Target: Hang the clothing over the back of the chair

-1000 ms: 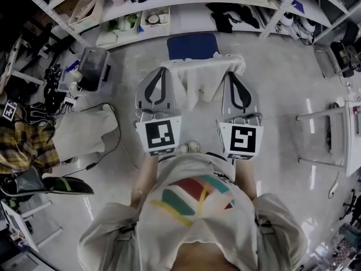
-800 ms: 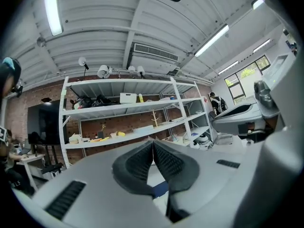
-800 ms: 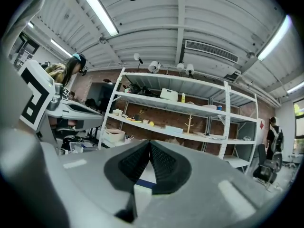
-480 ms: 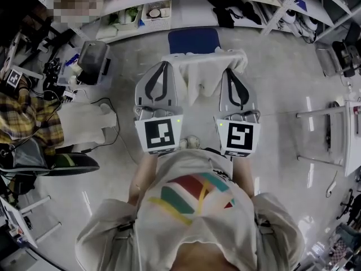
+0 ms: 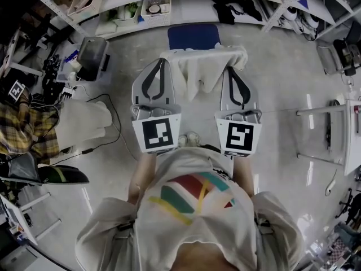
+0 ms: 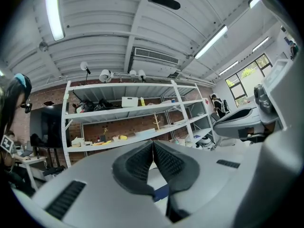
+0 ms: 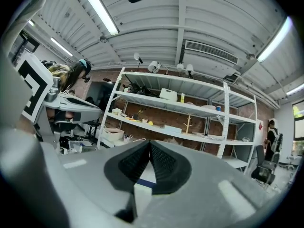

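Clothing, a white cloth garment [image 5: 200, 72], is seen draped over the back of a chair with a blue padded seat [image 5: 193, 36]. The chair stands on the pale grey floor [image 5: 282, 83] in front of the person. The garment's upper hem is spread along the top edge of the chair back from corner to corner, and the rest hangs down the near side.

The left gripper [image 5: 162, 61] is held level just beside the garment's left corner. The right gripper [image 5: 230, 70] is held level at the right corner, so the hanging cloth lies between the two. From above it cannot be told whether either tip touches the fabric.

In both gripper views the dark ribbed pads [image 6: 137, 163] are pressed together at the tips, and no fold of cloth is seen caught between them. Only a sliver of white and blue shows through the gap below the tips, lying beyond the jaws.

The hanging step is judged to be essentially done, with the garment let go. What remains is thought to be a clean withdrawal: the grippers should be drawn back without the corners being snagged. If the drape is judged uneven, a corner would have to be pinched afresh and evened out.
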{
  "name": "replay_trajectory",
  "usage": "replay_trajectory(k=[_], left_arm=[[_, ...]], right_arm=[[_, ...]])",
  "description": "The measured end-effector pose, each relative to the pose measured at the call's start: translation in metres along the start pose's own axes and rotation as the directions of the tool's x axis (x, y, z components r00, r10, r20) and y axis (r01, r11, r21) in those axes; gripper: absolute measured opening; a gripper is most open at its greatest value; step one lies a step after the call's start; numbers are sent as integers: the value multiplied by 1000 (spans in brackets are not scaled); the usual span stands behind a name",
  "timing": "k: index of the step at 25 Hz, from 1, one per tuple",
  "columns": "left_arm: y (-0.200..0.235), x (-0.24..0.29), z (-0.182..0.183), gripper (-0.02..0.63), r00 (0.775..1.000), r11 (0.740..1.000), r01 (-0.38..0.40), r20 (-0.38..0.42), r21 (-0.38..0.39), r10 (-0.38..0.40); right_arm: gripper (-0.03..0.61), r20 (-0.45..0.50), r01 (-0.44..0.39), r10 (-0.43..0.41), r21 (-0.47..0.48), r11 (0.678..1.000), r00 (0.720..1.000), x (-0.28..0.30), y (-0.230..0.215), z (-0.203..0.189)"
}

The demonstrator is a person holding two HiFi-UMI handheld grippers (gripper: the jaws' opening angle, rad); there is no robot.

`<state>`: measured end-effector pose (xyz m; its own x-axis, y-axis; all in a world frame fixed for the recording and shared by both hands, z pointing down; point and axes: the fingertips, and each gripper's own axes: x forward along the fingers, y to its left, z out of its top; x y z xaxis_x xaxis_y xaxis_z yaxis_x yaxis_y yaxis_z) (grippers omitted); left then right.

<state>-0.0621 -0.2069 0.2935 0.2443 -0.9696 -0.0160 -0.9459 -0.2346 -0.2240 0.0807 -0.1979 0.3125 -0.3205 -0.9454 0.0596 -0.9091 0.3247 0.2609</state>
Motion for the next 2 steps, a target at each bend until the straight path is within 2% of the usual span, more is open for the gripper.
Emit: replay_trajectory(k=[2], left_arm=[[0,0,-1,15,1000,1000,1,-2,-6,-1]], right_arm=[[5,0,-8,8,-24,1000,1000,0,1,1]])
